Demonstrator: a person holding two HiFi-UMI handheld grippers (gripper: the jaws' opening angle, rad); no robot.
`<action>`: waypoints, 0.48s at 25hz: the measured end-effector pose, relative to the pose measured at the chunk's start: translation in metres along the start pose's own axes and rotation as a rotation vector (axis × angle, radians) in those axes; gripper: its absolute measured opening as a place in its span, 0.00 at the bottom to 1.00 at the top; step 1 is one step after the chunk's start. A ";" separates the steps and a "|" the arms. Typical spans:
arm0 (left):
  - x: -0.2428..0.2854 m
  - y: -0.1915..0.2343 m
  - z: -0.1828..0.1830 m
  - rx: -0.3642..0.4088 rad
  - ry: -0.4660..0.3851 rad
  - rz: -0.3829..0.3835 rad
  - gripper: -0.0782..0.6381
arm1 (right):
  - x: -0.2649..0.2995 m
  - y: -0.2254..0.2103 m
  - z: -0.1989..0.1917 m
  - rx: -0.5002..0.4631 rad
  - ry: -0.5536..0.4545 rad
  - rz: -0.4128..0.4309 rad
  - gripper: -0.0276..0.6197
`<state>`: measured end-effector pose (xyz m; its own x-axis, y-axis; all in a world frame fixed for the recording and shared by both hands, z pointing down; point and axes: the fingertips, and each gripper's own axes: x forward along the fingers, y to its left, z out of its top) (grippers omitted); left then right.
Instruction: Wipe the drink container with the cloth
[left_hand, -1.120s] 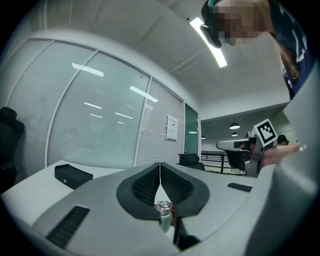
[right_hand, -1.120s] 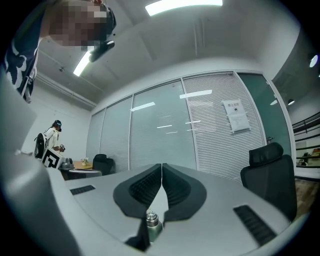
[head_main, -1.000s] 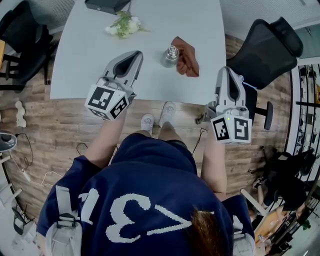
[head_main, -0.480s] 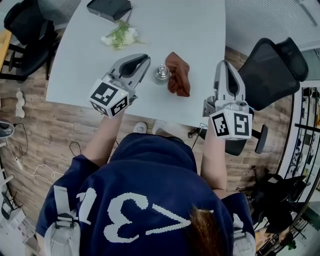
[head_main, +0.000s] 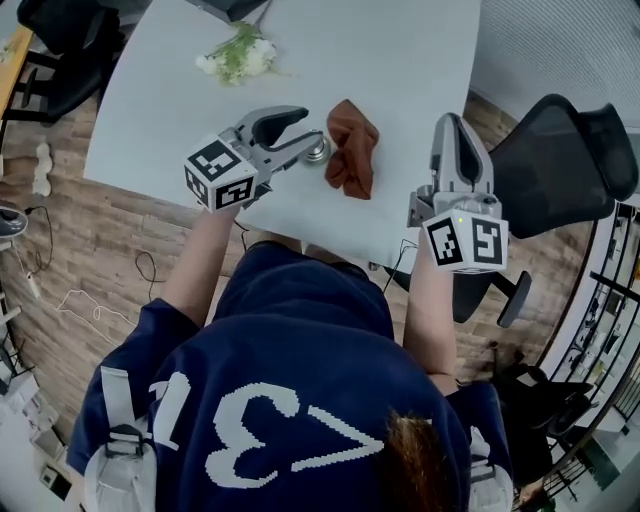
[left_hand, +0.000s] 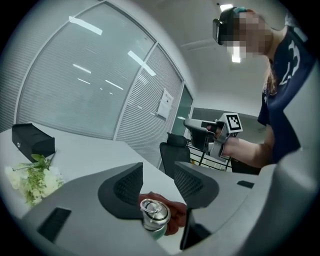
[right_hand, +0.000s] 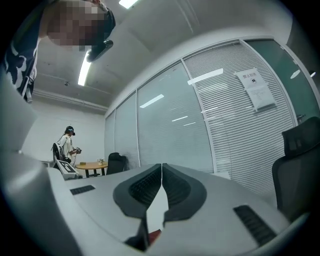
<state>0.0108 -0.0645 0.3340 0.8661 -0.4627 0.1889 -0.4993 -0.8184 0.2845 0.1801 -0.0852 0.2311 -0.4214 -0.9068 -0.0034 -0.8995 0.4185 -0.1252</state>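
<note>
A small metal drink container (head_main: 318, 151) with a ring lid stands on the white table (head_main: 400, 60), with a crumpled brown cloth (head_main: 352, 146) lying just to its right. My left gripper (head_main: 312, 127) has just been opening its jaws and is open. The container (left_hand: 154, 216) sits low just ahead of the gap, and no pad presses on it; the cloth (left_hand: 175, 222) shows behind it. My right gripper (head_main: 452, 128) is shut and empty, hovering at the table's right edge beyond the cloth. A sliver of cloth (right_hand: 155, 235) shows below its jaws.
White flowers (head_main: 236, 56) and a black box (head_main: 236, 8) lie at the table's far side. A black office chair (head_main: 560, 150) stands right of the table, another chair (head_main: 60, 40) at the far left. Cables trail on the wooden floor.
Both grippers have moved forward over the table. The left one came down to the container and its jaws parted. The right one stayed shut.
</note>
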 end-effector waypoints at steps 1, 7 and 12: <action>0.003 0.001 -0.007 -0.006 0.023 -0.016 0.38 | 0.001 -0.001 -0.006 0.007 0.015 -0.001 0.08; 0.022 0.006 -0.047 -0.032 0.179 -0.138 0.47 | 0.008 0.000 -0.033 0.033 0.081 -0.018 0.08; 0.024 0.003 -0.070 -0.050 0.291 -0.246 0.46 | 0.014 0.003 -0.046 0.051 0.110 -0.057 0.08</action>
<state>0.0287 -0.0541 0.4054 0.9211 -0.1324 0.3661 -0.2838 -0.8719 0.3990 0.1658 -0.0945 0.2760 -0.3824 -0.9170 0.1137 -0.9166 0.3609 -0.1720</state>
